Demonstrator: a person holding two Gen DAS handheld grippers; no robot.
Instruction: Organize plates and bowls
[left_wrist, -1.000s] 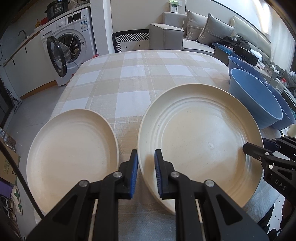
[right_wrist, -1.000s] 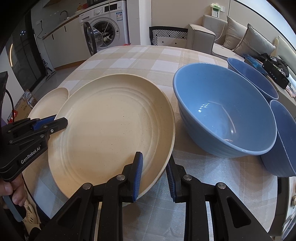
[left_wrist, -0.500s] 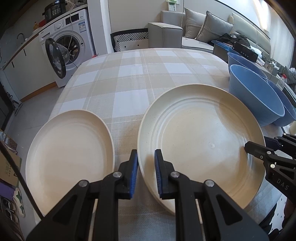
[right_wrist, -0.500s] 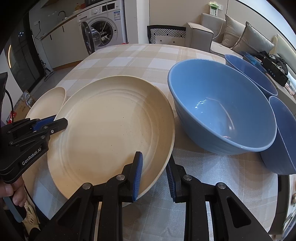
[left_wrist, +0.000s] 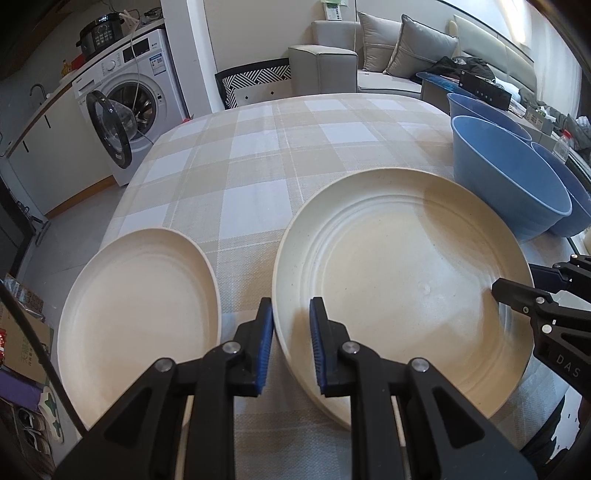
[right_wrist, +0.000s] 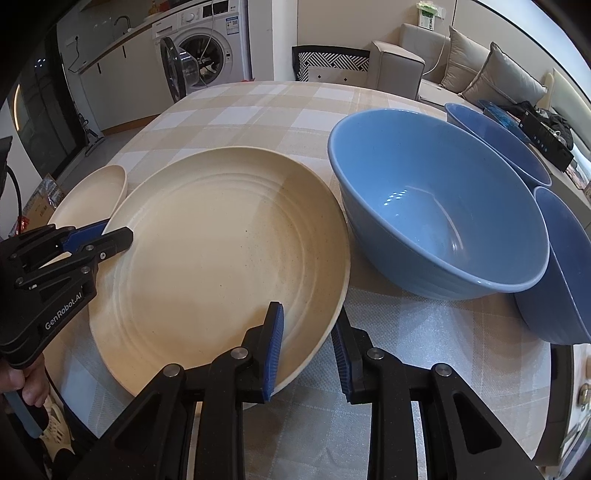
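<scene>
Left wrist view shows the left claw (left_wrist: 291, 332) clamped on the near-left rim of the large cream plate (left_wrist: 402, 280) on the checked bench (left_wrist: 258, 162), while the right claw (right_wrist: 306, 343) grips its opposite rim beside the blue bowl (right_wrist: 436, 218).

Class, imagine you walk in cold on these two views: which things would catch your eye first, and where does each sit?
The large cream plate in the middle of the checked table, both grippers clamped on its rim: left gripper one side, right gripper the other. To its right, three blue bowls; to its left, a smaller cream plate.
</scene>
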